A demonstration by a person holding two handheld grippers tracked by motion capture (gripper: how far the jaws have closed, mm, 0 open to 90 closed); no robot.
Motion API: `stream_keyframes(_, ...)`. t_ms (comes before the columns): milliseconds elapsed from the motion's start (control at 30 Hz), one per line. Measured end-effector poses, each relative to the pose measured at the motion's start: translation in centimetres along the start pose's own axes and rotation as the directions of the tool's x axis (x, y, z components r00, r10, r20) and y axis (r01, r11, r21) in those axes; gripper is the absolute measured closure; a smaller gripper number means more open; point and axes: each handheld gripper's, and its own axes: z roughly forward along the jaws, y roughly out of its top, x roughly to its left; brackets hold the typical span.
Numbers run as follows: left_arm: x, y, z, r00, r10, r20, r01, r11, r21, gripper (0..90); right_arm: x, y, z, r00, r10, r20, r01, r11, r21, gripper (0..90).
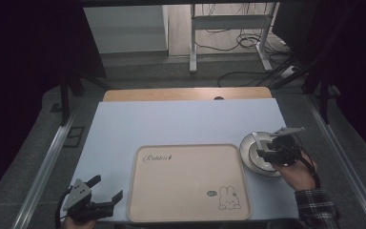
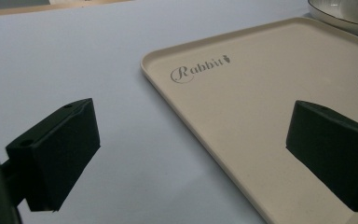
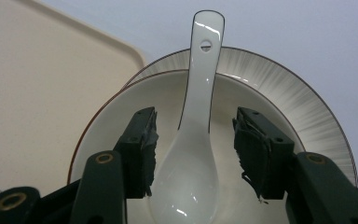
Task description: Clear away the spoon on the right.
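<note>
A white ceramic spoon lies in a white bowl that sits on a plate with a grey striped rim; its handle points away over the rim. My right gripper reaches down into the bowl with a jaw on each side of the spoon's scoop. The left pad is at the scoop's edge and the right pad stands off it, so the gripper is open. In the high view the bowl is right of the beige tray, with the right gripper over it. My left gripper rests open and empty at the tray's front left.
The tray bears a "Rabbit" script and a bunny drawing and has nothing on it. A pale mat covers the table, with a wooden edge at the back. A desk frame and cables stand on the floor beyond.
</note>
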Motion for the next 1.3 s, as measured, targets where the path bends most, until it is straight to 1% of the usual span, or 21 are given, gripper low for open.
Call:
stream_keyframes(67,0.0,0.0,0.0,1.0000,0.000,0.000,0.000,1.0000,0.000,2.7,0.0,0.1,0.1,1.0000,0.000,-0.003,0.000,1.000,0.003,50.0)
stream_keyframes(333,0.1,0.0,0.0,1.0000,-0.005,-0.003,0.005,1.0000,0.000,2.6,-0.2,0.5,1.1,0.9999,0.005,-0.016,-0.004,0.999,0.045,55.7)
stream_keyframes(467,0.1,0.0,0.0,1.0000,-0.007,-0.003,0.007,1.0000,0.000,2.6,-0.2,0.6,1.7,0.9999,0.006,-0.014,-0.005,0.998,0.064,57.7)
stream_keyframes(700,0.1,0.0,0.0,1.0000,-0.008,-0.002,0.008,1.0000,0.001,2.6,-0.2,0.8,2.1,0.9998,0.007,-0.018,-0.005,0.996,0.084,61.1)
stream_keyframes(767,0.1,0.0,0.0,1.0000,-0.008,-0.002,0.008,1.0000,0.001,2.6,-0.1,0.8,2.2,0.9999,0.010,-0.013,-0.009,0.996,0.090,62.5)
stream_keyframes(867,0.1,0.0,0.0,1.0000,-0.009,-0.002,0.009,1.0000,0.001,2.7,-0.2,0.9,2.4,0.9999,0.010,-0.010,-0.009,0.995,0.098,65.9)
stream_keyframes(900,0.1,0.0,0.0,1.0000,-0.008,-0.002,0.008,1.0000,0.001,2.7,-0.2,0.9,2.5,0.9998,0.014,-0.014,-0.012,0.995,0.101,68.7)
stream_keyframes(1067,0.1,0.0,0.0,1.0000,-0.009,-0.002,0.009,1.0000,0.001,2.7,-0.2,0.9,2.5,0.9997,0.018,-0.019,-0.016,0.995,0.101,70.9)
stream_keyframes(1100,0.1,0.0,0.0,1.0000,-0.009,-0.002,0.009,1.0000,0.001,2.7,-0.2,1.0,2.3,0.9998,0.015,-0.016,-0.014,0.996,0.092,73.3)
stream_keyframes(1133,0.1,0.0,0.0,1.0000,-0.009,-0.002,0.009,1.0000,0.001,2.7,-0.2,1.0,2.3,0.9998,0.015,-0.016,-0.014,0.996,0.092,73.3)
stream_keyframes(1200,0.1,0.0,0.0,1.0000,-0.009,-0.002,0.009,1.0000,0.001,2.7,-0.2,1.1,2.0,0.9999,0.011,-0.013,-0.010,0.996,0.087,76.9)
stream_keyframes(1300,0.1,0.0,0.0,1.0000,-0.009,-0.002,0.009,1.0000,0.001,2.7,-0.3,1.1,1.8,0.9998,0.010,-0.015,-0.009,0.996,0.084,79.5)
